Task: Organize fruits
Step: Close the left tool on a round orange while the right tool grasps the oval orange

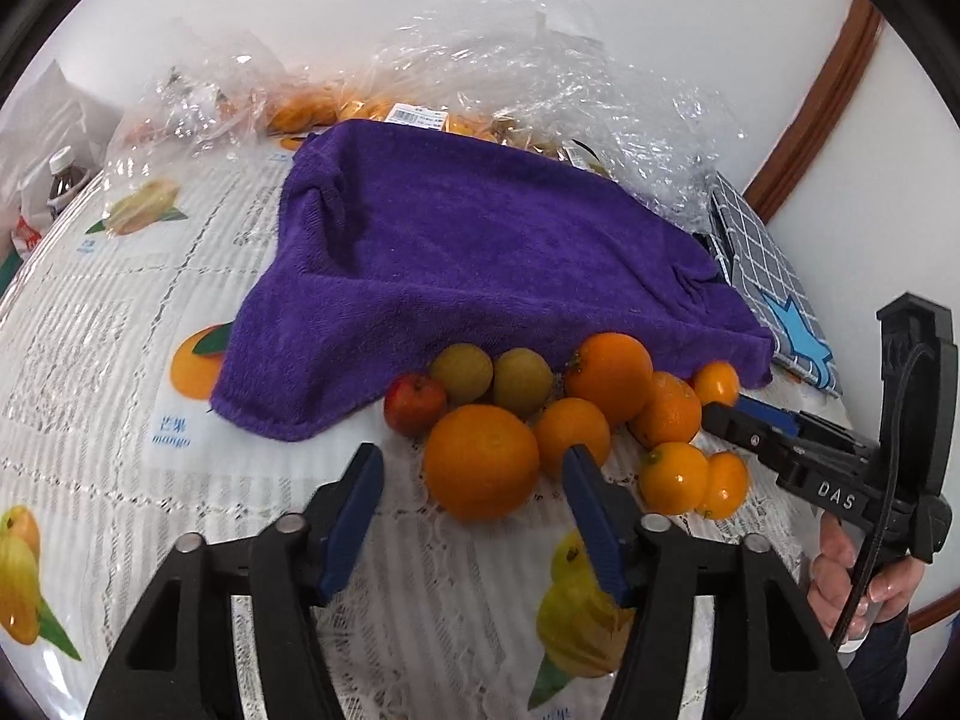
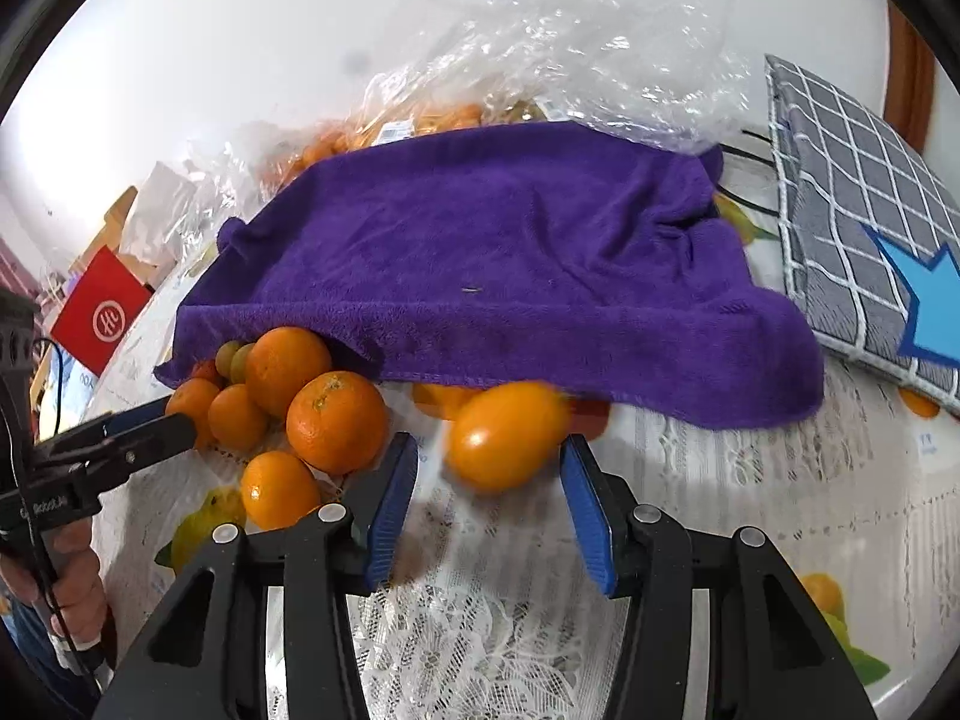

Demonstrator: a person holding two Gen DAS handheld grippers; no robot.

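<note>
left fingers (image 1: pixel 474 501): spread wide, big orange (image 1: pixel 481 461) right between them
right fingers (image 2: pixel 489 504): spread, blurry kumquat (image 2: pixel 507 433) between the tips
step: picking from the pile beside the purple towel (image 1: pixel 480 276)
next: probably squeeze gently

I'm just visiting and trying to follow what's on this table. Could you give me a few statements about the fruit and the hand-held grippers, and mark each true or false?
1. A purple towel lies behind the pile of fruit. True.
2. The left hand-held gripper is clamped on the big orange. False: its jaws stand open, the orange just ahead of them.
3. One small red fruit sits at the pile's left edge. True.
4. The right hand-held gripper is shut and empty. False: it is open, with a small oval orange fruit just ahead of its jaws.
5. Clear plastic bags lie beyond the towel. True.
</note>
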